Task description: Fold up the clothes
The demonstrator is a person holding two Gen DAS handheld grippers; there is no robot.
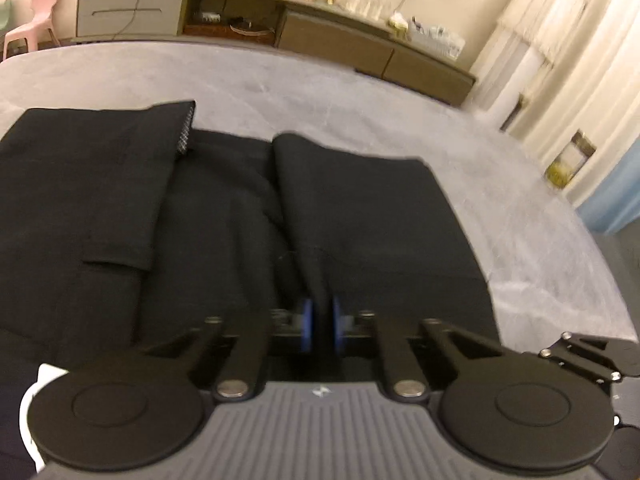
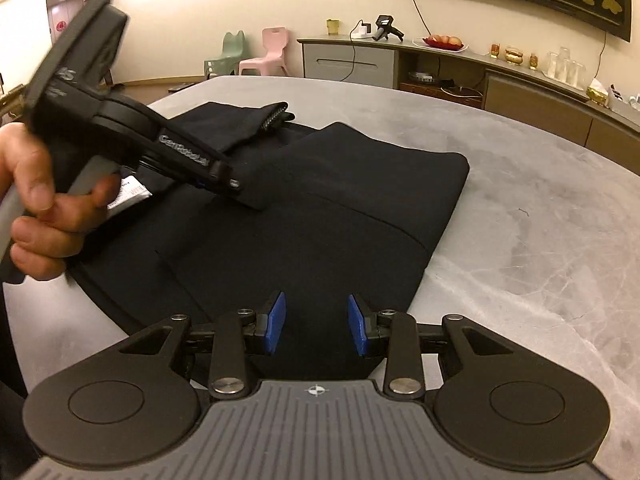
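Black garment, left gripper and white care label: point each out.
black garment (image 2: 340, 200), right wrist view, folded upper layer
left gripper (image 1: 320, 326), left wrist view, between its blue pads
white care label (image 2: 130, 194), right wrist view, its printed face

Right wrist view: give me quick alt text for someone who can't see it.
The right gripper hovers open, blue pads apart, over the near edge of a black garment partly folded on a grey marbled table. At upper left, a hand holds the left gripper, which is clamped on a fold of the cloth. A sideboard and two small plastic chairs stand behind.
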